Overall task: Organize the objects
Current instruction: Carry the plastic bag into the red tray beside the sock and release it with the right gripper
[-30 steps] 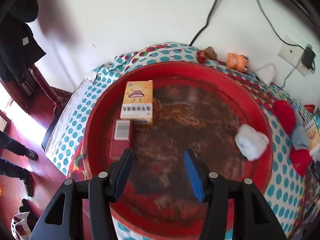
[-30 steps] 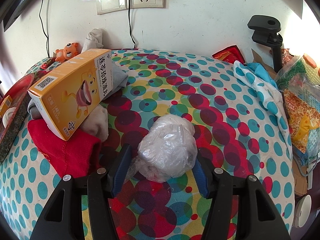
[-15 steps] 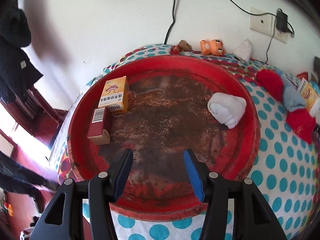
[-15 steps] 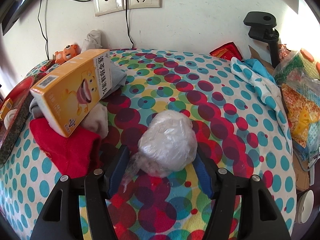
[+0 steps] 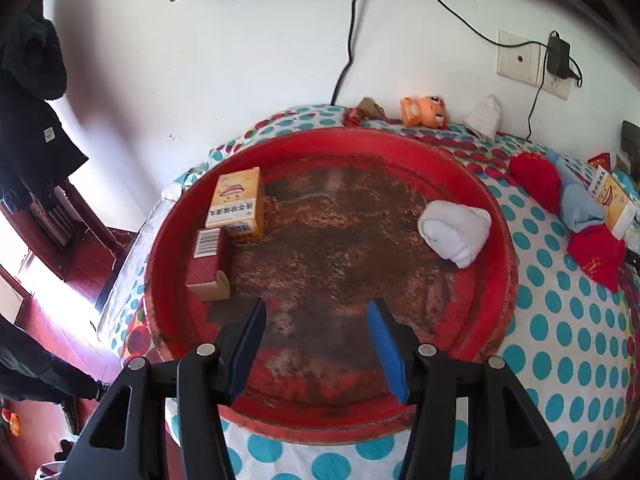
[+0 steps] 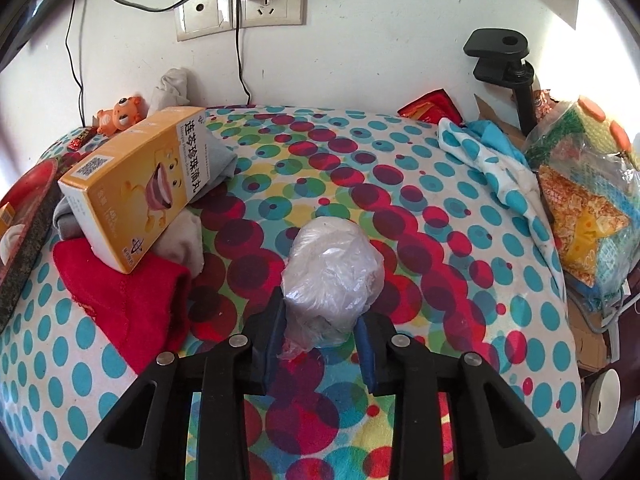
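The right tongs (image 6: 322, 334) have just been closing and now pinch the near end of a crumpled clear plastic bundle (image 6: 332, 276), both blue pads pressed into its sides. The bundle lies on the polka-dot cloth (image 6: 420, 208) covering the counter, roughly at its middle. To the left of it a long yellow box (image 6: 132, 184) leans tilted on a pile of clothes: a red garment (image 6: 124, 300) beneath its near end and grey cloth (image 6: 218, 160) beneath its far end. At the far left edge by the wall sit an orange toy (image 6: 120, 116) and a pale bunched cloth (image 6: 172, 88). Along the right edge lie a white-and-blue dotted cloth (image 6: 492, 156) and a plastic bag of snack packets (image 6: 584, 204), with a black clamp stand (image 6: 516, 68) behind them.

The left tongs (image 5: 316, 346) stand about half open with nothing between the pads, held over the near part of a round red tray (image 5: 496, 240) whose floor is worn and rust-brown. In the tray, on the left, a small yellow box (image 5: 236, 204) lies flat, and just near of it, touching, is a dark red box (image 5: 208, 264) with a barcode. On the right side of the tray, well apart from the boxes, rests a rolled white sock (image 5: 456, 232). The tray sits on the same dotted cloth, to the left of the clothes pile.
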Action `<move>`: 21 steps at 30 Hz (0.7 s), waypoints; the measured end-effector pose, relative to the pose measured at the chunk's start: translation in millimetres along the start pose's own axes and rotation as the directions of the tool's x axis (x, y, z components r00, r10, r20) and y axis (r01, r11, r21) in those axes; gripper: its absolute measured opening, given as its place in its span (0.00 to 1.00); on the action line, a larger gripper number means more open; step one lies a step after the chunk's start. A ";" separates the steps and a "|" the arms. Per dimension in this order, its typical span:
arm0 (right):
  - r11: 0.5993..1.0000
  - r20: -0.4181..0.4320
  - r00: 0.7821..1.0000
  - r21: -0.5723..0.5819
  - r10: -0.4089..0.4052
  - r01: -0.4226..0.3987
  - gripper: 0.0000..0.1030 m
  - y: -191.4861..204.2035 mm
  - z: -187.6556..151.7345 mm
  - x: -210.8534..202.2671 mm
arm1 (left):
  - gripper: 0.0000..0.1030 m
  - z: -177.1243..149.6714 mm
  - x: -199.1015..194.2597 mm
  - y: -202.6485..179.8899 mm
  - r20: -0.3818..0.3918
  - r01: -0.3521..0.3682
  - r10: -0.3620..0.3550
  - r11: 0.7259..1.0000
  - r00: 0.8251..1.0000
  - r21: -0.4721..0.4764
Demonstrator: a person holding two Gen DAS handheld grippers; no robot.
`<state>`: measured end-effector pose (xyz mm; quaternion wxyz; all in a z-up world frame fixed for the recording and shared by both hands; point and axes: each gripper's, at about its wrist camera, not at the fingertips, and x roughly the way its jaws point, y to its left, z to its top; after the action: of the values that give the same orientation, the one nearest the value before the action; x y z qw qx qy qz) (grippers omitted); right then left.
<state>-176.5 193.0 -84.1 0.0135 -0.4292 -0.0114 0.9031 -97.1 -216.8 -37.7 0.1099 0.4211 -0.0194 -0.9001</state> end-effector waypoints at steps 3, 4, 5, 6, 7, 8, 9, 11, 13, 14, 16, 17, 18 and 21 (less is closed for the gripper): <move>1.000 0.014 1.000 0.023 0.008 -0.008 0.28 1.0 0.2 -13.4 | 0.53 0.0 2.0 6.8 0.000 -0.013 0.013 1.000 1.000 -0.018; 1.000 0.033 0.999 0.023 0.008 -0.009 0.28 1.7 0.9 -23.6 | 0.53 0.1 3.8 9.0 -0.006 -0.015 0.015 1.000 1.000 -0.022; 1.000 0.045 0.999 0.023 0.011 -0.012 0.28 2.5 1.2 -31.3 | 0.53 -0.3 5.0 11.4 -0.009 -0.019 0.019 0.999 1.000 -0.027; 0.999 0.052 0.998 0.020 0.024 -0.025 0.28 4.0 2.0 -39.7 | 0.53 -0.6 5.7 13.0 -0.007 -0.016 0.016 0.999 1.000 -0.031; 0.999 0.063 0.997 0.015 0.034 -0.035 0.28 6.2 2.5 -48.8 | 0.53 -0.8 7.2 14.3 -0.011 -0.020 0.020 0.999 1.000 -0.032; 0.999 0.072 0.997 0.006 0.038 -0.039 0.28 9.2 3.3 -55.2 | 0.53 -1.2 9.1 15.3 -0.017 -0.027 0.027 0.999 0.999 -0.033; 0.999 0.085 0.995 -0.014 0.045 -0.044 0.28 14.0 4.3 -66.2 | 0.53 -1.6 10.0 16.6 -0.019 -0.029 0.028 0.999 0.999 -0.034; 0.997 0.106 0.992 -0.039 0.065 -0.061 0.28 24.7 6.8 -83.5 | 0.53 -2.2 11.9 18.5 -0.027 -0.025 0.024 0.999 0.999 -0.039; 0.995 0.126 0.988 -0.070 0.085 -0.077 0.28 38.0 11.1 -98.3 | 0.53 -2.4 12.1 20.2 -0.028 -0.029 0.028 0.999 0.999 -0.042; 0.993 0.133 0.986 -0.087 0.096 -0.085 0.28 45.9 13.3 -104.7 | 0.53 -2.7 12.5 20.9 -0.028 -0.036 0.035 0.998 0.999 -0.042; 0.985 0.138 0.981 -0.121 0.136 -0.120 0.28 66.2 18.0 -115.3 | 0.53 -2.6 13.7 21.7 -0.031 -0.047 0.045 0.998 0.998 -0.037; 0.983 0.137 0.979 -0.130 0.151 -0.133 0.28 73.7 18.8 -118.3 | 0.53 -2.7 13.6 22.3 -0.031 -0.047 0.046 0.998 0.998 -0.040; 0.979 0.132 0.977 -0.142 0.168 -0.149 0.28 82.6 20.1 -119.9 | 0.53 -2.7 14.0 22.8 -0.034 -0.042 0.040 0.998 0.999 -0.043; 0.960 0.107 0.968 -0.189 0.227 -0.205 0.28 118.8 20.5 -120.6 | 0.53 -3.2 15.4 25.2 -0.040 -0.035 0.033 0.998 0.999 -0.052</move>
<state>-118.0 70.0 18.5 -0.1241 -0.3689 -0.0452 0.9200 -99.6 -244.5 -48.2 0.1365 0.4351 -0.0007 -0.8900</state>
